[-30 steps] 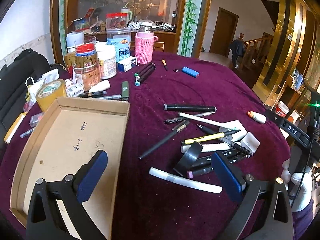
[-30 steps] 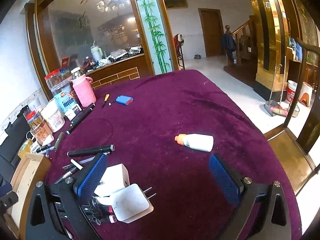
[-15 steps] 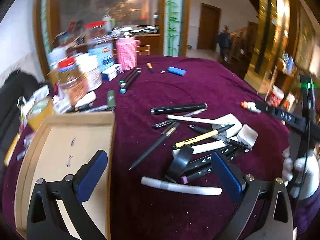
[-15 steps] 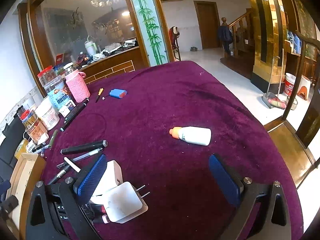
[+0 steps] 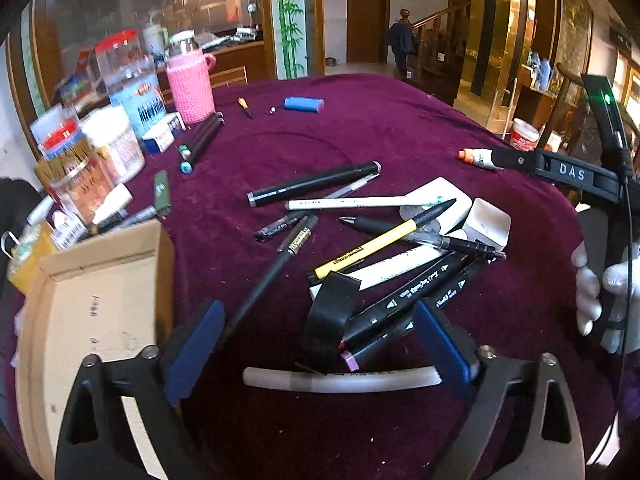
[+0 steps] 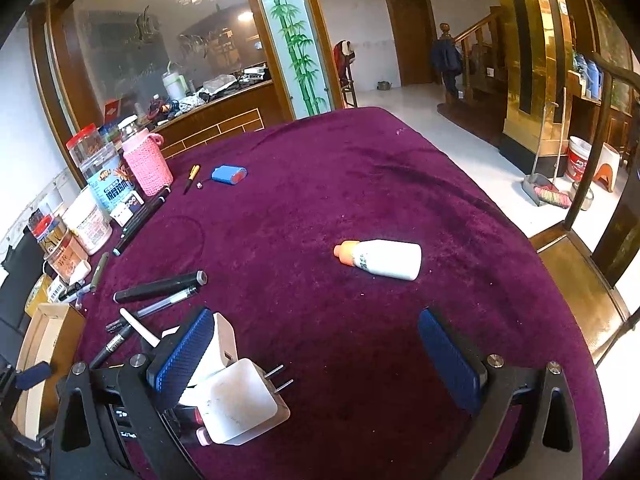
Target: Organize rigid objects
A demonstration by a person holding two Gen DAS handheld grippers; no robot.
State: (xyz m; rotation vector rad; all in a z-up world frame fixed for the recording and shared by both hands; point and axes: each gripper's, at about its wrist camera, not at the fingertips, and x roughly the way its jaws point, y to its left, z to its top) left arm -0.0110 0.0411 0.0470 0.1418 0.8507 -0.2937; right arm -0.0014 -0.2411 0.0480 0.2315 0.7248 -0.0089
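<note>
On purple velvet tablecloth [image 6: 360, 184], scattered pens [image 5: 376, 240], cardboard tray [image 5: 92, 300], tiled hallway beyond

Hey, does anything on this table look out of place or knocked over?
Yes. A small white bottle with an orange cap lies on its side, alone on the purple cloth. Pens and markers are heaped crisscross beside the cardboard box, and a roll of black tape stands on edge among them.
</note>
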